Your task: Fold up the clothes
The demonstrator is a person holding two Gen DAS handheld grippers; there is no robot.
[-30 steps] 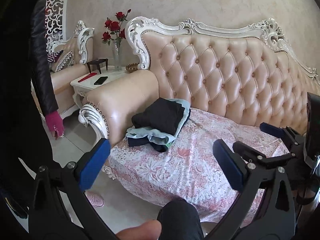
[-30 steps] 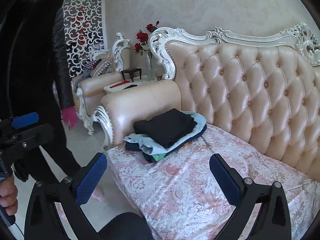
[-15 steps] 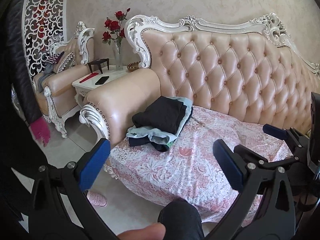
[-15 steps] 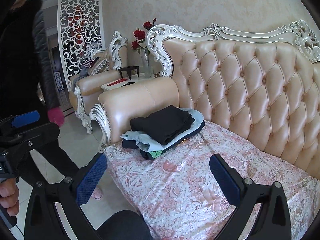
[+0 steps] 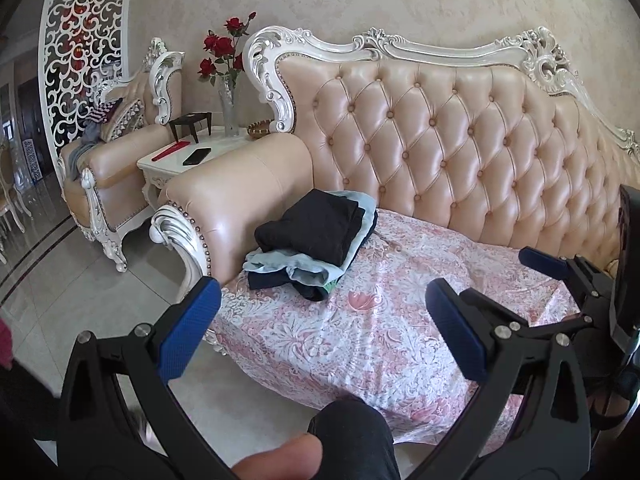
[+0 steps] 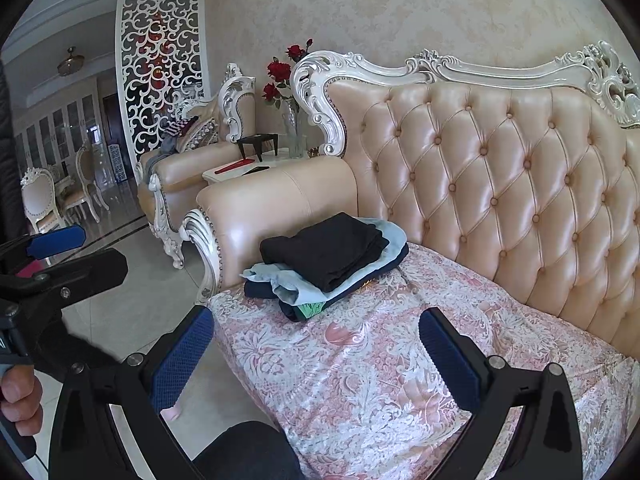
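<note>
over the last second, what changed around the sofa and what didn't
The bystander in the black coat has walked off to the left, almost out of both views. Both cameras shifted slightly. The left gripper and right gripper stayed open and empty, and the folded pile stayed put on the floral cover.

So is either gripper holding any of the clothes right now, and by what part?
Nothing is held. The left gripper and right gripper are both open and empty, short of the folded pile.
</note>
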